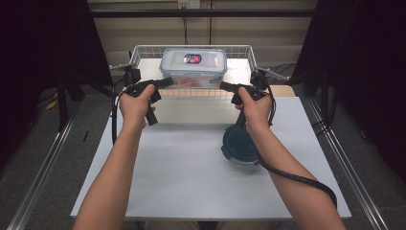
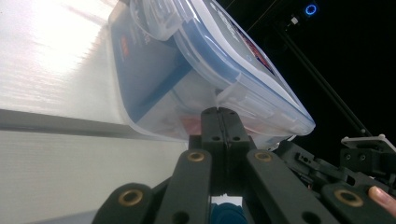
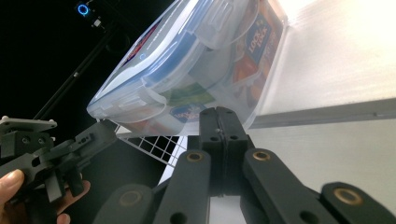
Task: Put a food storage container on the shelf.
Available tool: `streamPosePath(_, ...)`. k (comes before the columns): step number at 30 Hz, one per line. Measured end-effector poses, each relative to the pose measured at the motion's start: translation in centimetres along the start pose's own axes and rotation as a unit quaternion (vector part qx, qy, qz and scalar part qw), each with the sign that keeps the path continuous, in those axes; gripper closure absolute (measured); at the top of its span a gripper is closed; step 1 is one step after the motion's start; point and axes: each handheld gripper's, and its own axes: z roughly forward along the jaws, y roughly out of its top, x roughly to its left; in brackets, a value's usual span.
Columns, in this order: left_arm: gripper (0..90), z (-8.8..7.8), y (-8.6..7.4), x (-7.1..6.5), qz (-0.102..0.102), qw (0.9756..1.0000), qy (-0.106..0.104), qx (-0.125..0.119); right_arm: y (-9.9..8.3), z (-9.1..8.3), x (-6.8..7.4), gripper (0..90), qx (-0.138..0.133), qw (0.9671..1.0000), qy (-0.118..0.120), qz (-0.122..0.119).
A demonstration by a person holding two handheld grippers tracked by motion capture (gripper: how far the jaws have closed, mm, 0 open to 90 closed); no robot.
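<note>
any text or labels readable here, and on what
"LOCK LOCK": blue label inside the clear plastic container, seen through its wall in the right gripper view.
Red and blue oval sticker on the container lid: too small to read.
Red print on the container's side: blurred, unreadable.

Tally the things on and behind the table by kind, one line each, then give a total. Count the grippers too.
Clear lidded container: 1
Dark blue round lid: 1
White wire basket: 1
Grippers, left gripper and right gripper: 2
Total: 5
</note>
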Motion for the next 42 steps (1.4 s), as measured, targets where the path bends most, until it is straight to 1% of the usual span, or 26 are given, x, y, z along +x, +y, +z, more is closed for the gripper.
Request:
streamPosePath(1,90.0,0.1,0.0,0.0,-0.001,1.0,0.001,-0.001,0.1,0.1,0.0,90.0,-0.001,1.0,-0.001,-0.004)
streamPosePath(2,90.0,0.2,0.0,-0.1,-0.002,1.0,0.001,-0.001,0.2,0.1,0.0,90.0,-0.002,1.0,-0.001,0.0)
streamPosePath(3,90.0,0.2,0.1,-0.1,0.001,1.0,0.002,0.002,0.3,0.2,0.1,90.0,-0.004,1.0,-0.004,0.0)
streamPosePath(6,90.0,0.5,0.1,-0.1,0.001,1.0,0.005,-0.003,0.5,0.4,0.2,90.0,-0.005,1.0,-0.004,-0.004)
streamPosePath(7,90.0,0.6,0.2,-0.1,0.0,1.0,0.005,-0.002,0.6,0.5,0.3,90.0,-0.006,1.0,-0.003,-0.006)
streamPosePath(8,90.0,0.7,0.2,0.0,-0.003,1.0,0.001,-0.002,0.6,0.6,0.4,90.0,-0.006,1.0,-0.003,-0.006)
streamPosePath(9,90.0,0.7,0.2,0.0,-0.003,1.0,0.0,-0.001,0.6,0.8,0.4,90.0,-0.005,1.0,-0.001,-0.004)
streamPosePath(10,90.0,0.8,0.2,0.0,0.002,1.0,0.003,0.0,0.7,0.8,0.4,90.0,-0.004,1.0,-0.003,-0.003)
streamPosePath(13,90.0,1.0,0.3,-0.1,0.0,1.0,0.004,-0.004,0.9,1.2,0.4,90.0,-0.005,1.0,-0.005,-0.006)
streamPosePath(15,90.0,1.0,0.4,0.0,0.002,1.0,0.004,0.0,1.0,1.5,0.4,90.0,-0.004,1.0,-0.004,-0.002)
streamPosePath(19,90.0,1.0,0.4,0.1,0.0,1.0,0.007,-0.004,1.1,1.9,0.4,90.0,-0.008,0.9999,-0.007,-0.004)
streamPosePath(22,88.9,1.0,0.4,0.2,0.001,1.0,0.008,-0.001,0.9,1.9,0.4,88.9,-0.006,0.9999,-0.005,-0.007)
streamPosePath(24,87.1,0.9,0.3,0.2,0.005,1.0,0.005,0.003,0.8,1.7,0.5,85.8,-0.002,1.0,0.0,-0.009)
streamPosePath(26,85.3,0.9,0.2,0.1,0.003,1.0,-0.001,0.003,0.6,1.5,0.4,82.0,-0.003,1.0,0.001,-0.009)
streamPosePath(27,83.2,0.8,0.1,0.1,0.006,0.9999,-0.005,0.008,0.5,1.3,0.3,79.7,-0.002,0.9999,-0.001,-0.013)
streamPosePath(28,80.7,0.8,-0.1,0.1,0.004,1.0,-0.006,0.006,0.4,1.1,0.2,77.7,-0.002,0.9999,0.001,-0.012)
streamPosePath(30,74.5,0.7,-0.5,0.1,0.008,0.9999,-0.011,0.008,0.2,0.7,0.1,73.0,-0.001,0.9999,0.009,-0.008)
streamPosePath(32,69.9,0.6,-0.8,0.2,0.009,0.9998,-0.017,0.012,0.0,0.3,0.0,69.3,-0.002,0.9998,0.016,-0.012)
streamPosePath(35,62.3,0.6,-1.4,0.2,0.011,0.9997,-0.015,0.018,-0.3,-0.5,-0.1,60.7,-0.002,0.9995,0.028,-0.013)
streamPosePath(37,57.5,0.5,-1.9,0.2,0.013,0.9994,-0.02,0.026,-0.5,-1.1,-0.1,55.6,-0.001,0.9992,0.035,-0.018)
streamPosePath(38,55.1,0.5,-2.1,0.1,0.016,0.9993,-0.019,0.026,-0.6,-1.4,-0.2,53.1,-0.001,0.9992,0.035,-0.02)
streamPosePath(39,53.4,0.4,-2.4,0.0,0.026,0.9991,-0.018,0.029,-0.8,-1.6,-0.2,51.0,0.001,0.9991,0.036,-0.021)
streamPosePath(42,48.7,0.4,-3.2,-0.2,0.032,0.9988,-0.019,0.033,-1.3,-2.5,-0.5,44.5,0.007,0.9988,0.041,-0.026)
